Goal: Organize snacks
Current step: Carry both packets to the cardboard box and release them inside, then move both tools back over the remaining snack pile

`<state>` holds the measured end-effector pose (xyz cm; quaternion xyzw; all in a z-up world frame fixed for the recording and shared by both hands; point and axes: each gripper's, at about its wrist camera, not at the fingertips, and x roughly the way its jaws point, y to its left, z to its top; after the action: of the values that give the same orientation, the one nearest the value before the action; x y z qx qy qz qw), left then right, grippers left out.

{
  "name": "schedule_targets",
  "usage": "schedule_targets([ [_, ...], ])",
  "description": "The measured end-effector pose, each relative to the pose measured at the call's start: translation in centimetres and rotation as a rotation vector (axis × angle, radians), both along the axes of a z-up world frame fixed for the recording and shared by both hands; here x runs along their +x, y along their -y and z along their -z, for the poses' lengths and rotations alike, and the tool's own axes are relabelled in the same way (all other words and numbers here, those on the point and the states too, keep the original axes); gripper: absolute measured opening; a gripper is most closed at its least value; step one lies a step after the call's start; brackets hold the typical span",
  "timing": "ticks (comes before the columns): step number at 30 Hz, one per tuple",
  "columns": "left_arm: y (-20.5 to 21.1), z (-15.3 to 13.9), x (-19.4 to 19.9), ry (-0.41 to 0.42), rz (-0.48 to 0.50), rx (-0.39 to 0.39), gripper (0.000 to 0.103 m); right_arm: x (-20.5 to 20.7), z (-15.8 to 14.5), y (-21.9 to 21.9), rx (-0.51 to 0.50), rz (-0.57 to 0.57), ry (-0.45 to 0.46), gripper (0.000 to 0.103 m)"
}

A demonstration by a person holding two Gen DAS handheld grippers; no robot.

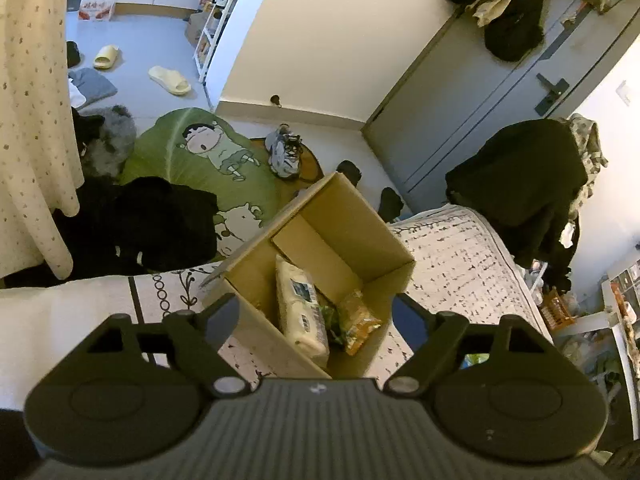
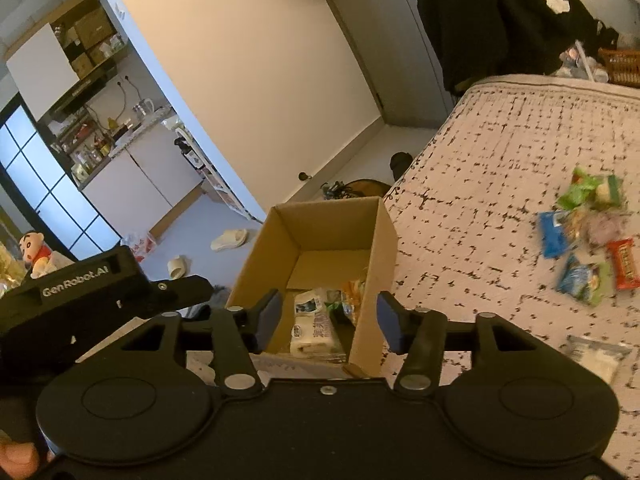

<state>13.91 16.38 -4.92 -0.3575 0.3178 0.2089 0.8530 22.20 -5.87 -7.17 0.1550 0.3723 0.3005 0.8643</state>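
An open cardboard box (image 1: 352, 216) stands on the bed's patterned cover. Inside lie a long cream snack pack (image 1: 300, 308), a green pack and an orange pack (image 1: 358, 322). My left gripper (image 1: 316, 312) is open and empty, hovering above the box's near side. In the right wrist view the same box (image 2: 320, 224) sits ahead, and my right gripper (image 2: 328, 320) is open and empty over its near edge. Several loose snack packs lie on the bed to the right: green (image 2: 592, 192), blue (image 2: 554, 234), red (image 2: 622, 262), and a white pack (image 2: 596, 356).
The left gripper's black body (image 2: 92, 284) shows at the left of the right wrist view. Beyond the bed edge lie a green cartoon cushion (image 1: 200, 152), black clothes (image 1: 152, 220), shoes and slippers on the floor. A dark coat (image 1: 520, 184) hangs at the bed's far end.
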Motion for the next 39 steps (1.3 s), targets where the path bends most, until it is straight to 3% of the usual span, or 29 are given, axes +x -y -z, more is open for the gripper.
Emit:
schedule_targets([
  [4, 0.7, -0.4, -0.3, 0.005, 0.011, 0.001, 0.084, 0.0, -1.4, 1.1, 0.028, -0.021, -0.018, 0.061],
  [16, 3.2, -0.8, 0.1, -0.026, 0.059, 0.038, 0.089, 0.4, -3.0, 5.7, -0.08, -0.003, 0.038, 0.084],
  [23, 4.8, -0.7, 0.1, -0.036, 0.082, 0.069, 0.09, 1.4, -3.0, 9.0, -0.115, 0.047, 0.05, 0.087],
  [31, 8.0, -1.1, 0.7, 0.004, 0.147, 0.097, 0.103, 2.4, -2.7, 12.0, -0.13, 0.107, 0.064, 0.095],
  [39, 10.5, -1.3, 1.5, 0.044, 0.187, 0.11, 0.103, 3.1, -2.7, 13.8, -0.147, 0.16, 0.13, 0.103],
])
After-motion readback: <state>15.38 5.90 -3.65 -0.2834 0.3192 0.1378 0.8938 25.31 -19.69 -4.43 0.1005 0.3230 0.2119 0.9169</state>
